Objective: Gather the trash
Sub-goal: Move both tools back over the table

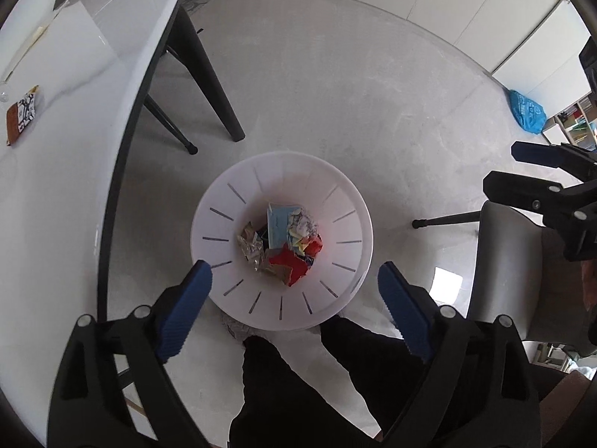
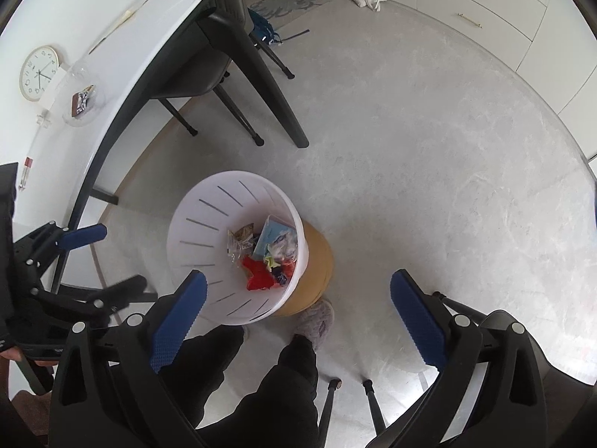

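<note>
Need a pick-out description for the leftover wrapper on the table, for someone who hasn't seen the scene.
Start at the white oval table beside the white slotted plastic bin. Near its edge lies a flat brown snack wrapper with a black-and-white pattern. It is the only dark, printed item there; the neighbours are pale.

Slotted white plastic bin

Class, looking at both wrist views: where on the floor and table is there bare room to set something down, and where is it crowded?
Free: the grey floor between the white slotted bin and the white cabinets; the white tabletop near its dark edge, beside the brown snack packet. Crowded: inside the bin, on the crumpled wrappers, and around the black chair legs.
</note>
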Demonstrator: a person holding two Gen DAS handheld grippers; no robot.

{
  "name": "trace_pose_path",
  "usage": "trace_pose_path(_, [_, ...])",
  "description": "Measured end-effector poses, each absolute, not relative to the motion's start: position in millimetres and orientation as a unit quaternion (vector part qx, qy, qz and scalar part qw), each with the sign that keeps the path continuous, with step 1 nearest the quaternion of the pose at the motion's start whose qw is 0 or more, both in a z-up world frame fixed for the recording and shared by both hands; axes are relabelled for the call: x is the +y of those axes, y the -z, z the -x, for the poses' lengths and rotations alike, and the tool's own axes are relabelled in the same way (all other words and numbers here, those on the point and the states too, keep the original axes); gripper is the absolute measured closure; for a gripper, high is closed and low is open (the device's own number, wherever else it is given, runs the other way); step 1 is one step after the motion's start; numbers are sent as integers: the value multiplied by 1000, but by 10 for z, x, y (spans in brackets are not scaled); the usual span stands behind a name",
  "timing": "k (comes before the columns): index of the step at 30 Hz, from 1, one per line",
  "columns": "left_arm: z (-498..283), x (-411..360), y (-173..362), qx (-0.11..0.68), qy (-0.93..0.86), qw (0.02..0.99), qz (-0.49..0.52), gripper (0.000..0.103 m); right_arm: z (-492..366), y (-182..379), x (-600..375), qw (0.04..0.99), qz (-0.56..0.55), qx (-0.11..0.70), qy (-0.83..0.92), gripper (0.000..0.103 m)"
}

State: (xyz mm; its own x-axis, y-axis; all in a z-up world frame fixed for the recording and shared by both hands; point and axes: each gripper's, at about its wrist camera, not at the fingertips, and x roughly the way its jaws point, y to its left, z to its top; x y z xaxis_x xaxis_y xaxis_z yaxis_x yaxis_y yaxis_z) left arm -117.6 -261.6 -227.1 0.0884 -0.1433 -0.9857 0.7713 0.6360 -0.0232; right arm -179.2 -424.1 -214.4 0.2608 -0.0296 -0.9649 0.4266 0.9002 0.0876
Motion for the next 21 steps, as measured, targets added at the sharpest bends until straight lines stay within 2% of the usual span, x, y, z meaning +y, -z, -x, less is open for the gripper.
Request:
trace_pose_path(13, [1152, -2576, 1932, 565, 329, 713, -252, 15, 1718, 2033, -4168, 787, -162, 580, 132, 5])
trace_pose_path(21, [909, -2240, 1320, 530, 316, 760, -206, 14, 1449, 1561, -3915, 824, -156, 535, 107, 5])
